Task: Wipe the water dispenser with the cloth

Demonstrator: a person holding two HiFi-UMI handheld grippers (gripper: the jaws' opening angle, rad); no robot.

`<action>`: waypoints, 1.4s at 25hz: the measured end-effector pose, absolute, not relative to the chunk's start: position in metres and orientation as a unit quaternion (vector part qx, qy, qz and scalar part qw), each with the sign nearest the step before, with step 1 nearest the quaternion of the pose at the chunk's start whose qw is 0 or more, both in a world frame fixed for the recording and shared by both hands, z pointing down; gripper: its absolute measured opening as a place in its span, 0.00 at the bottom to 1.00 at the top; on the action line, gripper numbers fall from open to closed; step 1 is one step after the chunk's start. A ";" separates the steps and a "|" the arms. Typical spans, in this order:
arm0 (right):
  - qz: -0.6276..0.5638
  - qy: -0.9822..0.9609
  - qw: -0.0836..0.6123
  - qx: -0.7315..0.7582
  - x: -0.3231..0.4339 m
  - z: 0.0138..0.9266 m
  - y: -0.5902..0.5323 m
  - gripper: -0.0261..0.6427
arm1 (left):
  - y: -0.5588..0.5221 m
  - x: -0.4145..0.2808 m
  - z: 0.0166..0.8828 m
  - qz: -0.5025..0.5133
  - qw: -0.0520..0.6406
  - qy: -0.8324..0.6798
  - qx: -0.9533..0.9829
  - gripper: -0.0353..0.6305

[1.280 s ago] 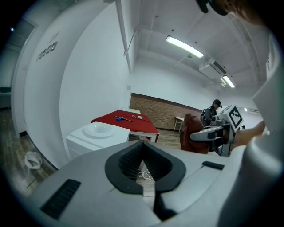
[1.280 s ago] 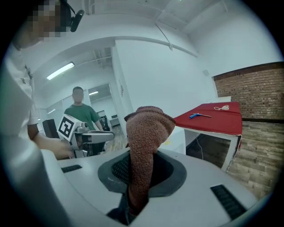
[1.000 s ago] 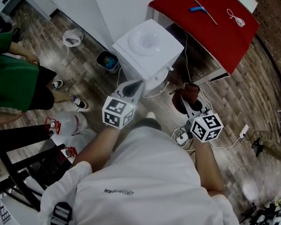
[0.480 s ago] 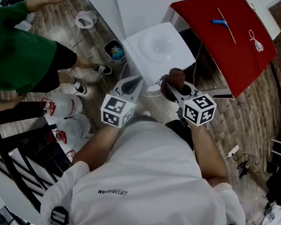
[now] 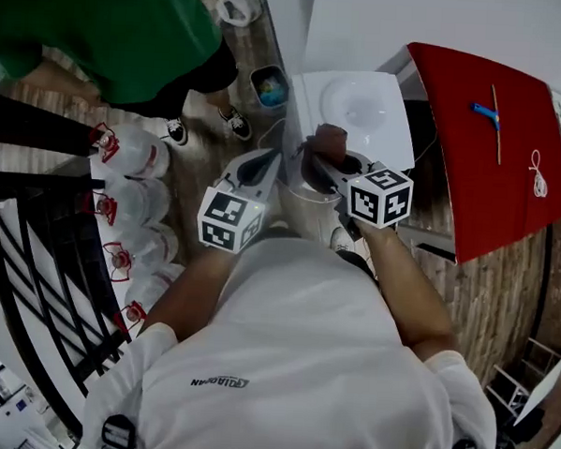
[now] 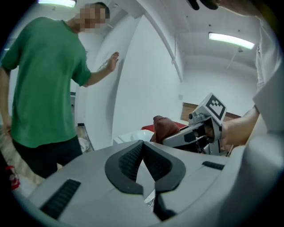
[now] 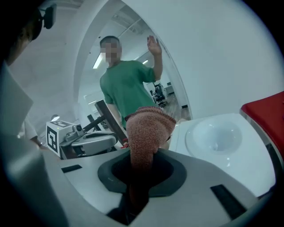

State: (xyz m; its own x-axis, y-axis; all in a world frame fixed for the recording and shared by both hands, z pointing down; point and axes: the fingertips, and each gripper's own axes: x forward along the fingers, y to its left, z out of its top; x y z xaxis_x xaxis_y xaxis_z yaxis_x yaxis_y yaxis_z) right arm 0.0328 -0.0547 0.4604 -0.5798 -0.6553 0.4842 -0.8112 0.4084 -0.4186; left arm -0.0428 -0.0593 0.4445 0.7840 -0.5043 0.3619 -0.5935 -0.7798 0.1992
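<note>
Brown knitted cloth [image 7: 148,133] is pinched upright in the right hand-held gripper [image 7: 140,174], at the front edge of the white water dispenser [image 5: 362,106]. The left hand-held gripper [image 6: 142,148], near it, has its jaws pressed together on nothing. A person in green [image 6: 44,88] stands nearby.

White T-shirt [image 5: 292,360] — grey left gripper [image 5: 265,166], right gripper [image 5: 316,164], black-and-white marker cubes [image 5: 229,221].

The water dispenser [image 5: 357,106] stood at the far middle, with the surface [image 5: 490,164] to its right and a bin [image 5: 269,85] just left. The cloth [image 5: 327,142] hung at its near edge. Bottles [image 5: 125,150] lined the floor [image 5: 198,144] at left, with a person [image 5: 122,23] beyond them.
</note>
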 end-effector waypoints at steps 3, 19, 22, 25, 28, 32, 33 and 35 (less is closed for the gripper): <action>0.334 -0.842 0.135 0.402 0.027 0.472 -0.060 0.13 | -0.052 -0.047 0.449 0.144 0.166 -0.335 0.916 0.04; 0.357 -0.845 0.172 0.360 0.118 0.496 -0.058 0.13 | -0.003 0.005 0.445 0.135 0.175 -0.428 0.876 0.04; 0.360 -0.840 0.170 0.370 0.143 0.499 -0.056 0.13 | 0.005 0.014 0.445 0.132 0.175 -0.438 0.872 0.04; 0.360 -0.837 0.161 0.380 0.167 0.499 -0.056 0.13 | 0.014 0.022 0.447 0.131 0.175 -0.447 0.867 0.04; 0.363 -0.833 0.154 0.389 0.192 0.497 -0.057 0.13 | 0.021 0.030 0.446 0.130 0.177 -0.456 0.862 0.04; 0.364 -0.827 0.152 0.401 0.229 0.499 -0.059 0.13 | 0.028 0.044 0.444 0.127 0.176 -0.469 0.856 0.04; 0.365 -0.825 0.151 0.405 0.239 0.500 -0.059 0.13 | 0.031 0.047 0.444 0.126 0.177 -0.471 0.855 0.04; 0.369 -0.817 0.153 0.417 0.256 0.503 -0.059 0.13 | 0.039 0.053 0.445 0.125 0.179 -0.473 0.854 0.04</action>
State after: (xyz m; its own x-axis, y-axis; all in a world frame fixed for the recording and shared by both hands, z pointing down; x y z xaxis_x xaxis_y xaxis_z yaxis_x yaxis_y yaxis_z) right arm 0.2561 -0.0592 0.5027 -0.6065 -0.5678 0.5566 -0.7930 0.3806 -0.4757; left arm 0.0533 0.0385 0.4452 0.5220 -0.7622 0.3829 -0.8518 -0.4889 0.1881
